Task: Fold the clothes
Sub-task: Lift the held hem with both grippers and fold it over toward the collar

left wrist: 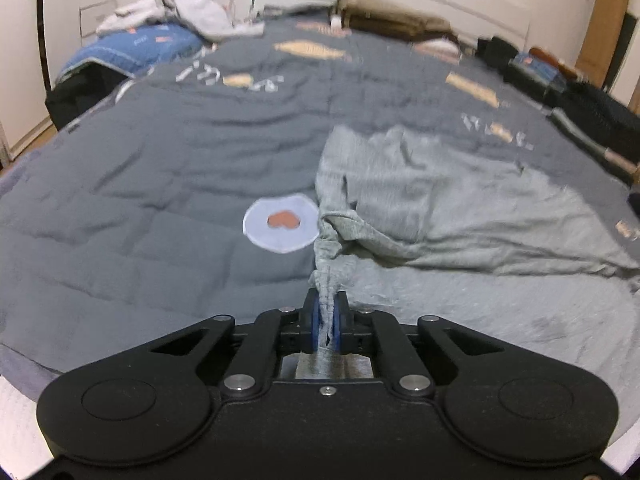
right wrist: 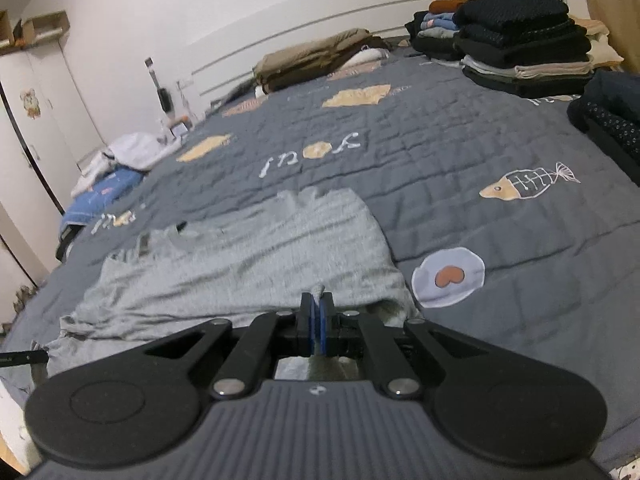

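A light grey garment (left wrist: 452,208) lies spread and rumpled on the dark grey quilted bedspread (left wrist: 160,160). My left gripper (left wrist: 327,312) is shut on a bunched corner of it at its left near edge, and the cloth runs up from between the blue pads. In the right wrist view the same grey garment (right wrist: 248,256) stretches away to the left. My right gripper (right wrist: 317,312) is shut on its near right edge, with a small tuft of cloth sticking out above the pads.
Folded dark clothes (right wrist: 520,44) are stacked at the bed's far right corner, more dark folded items (right wrist: 612,116) along the right edge. A heap of white and blue laundry (left wrist: 160,28) sits far left. Olive bedding (right wrist: 316,60) lies at the headboard. A white wardrobe (right wrist: 36,128) stands left.
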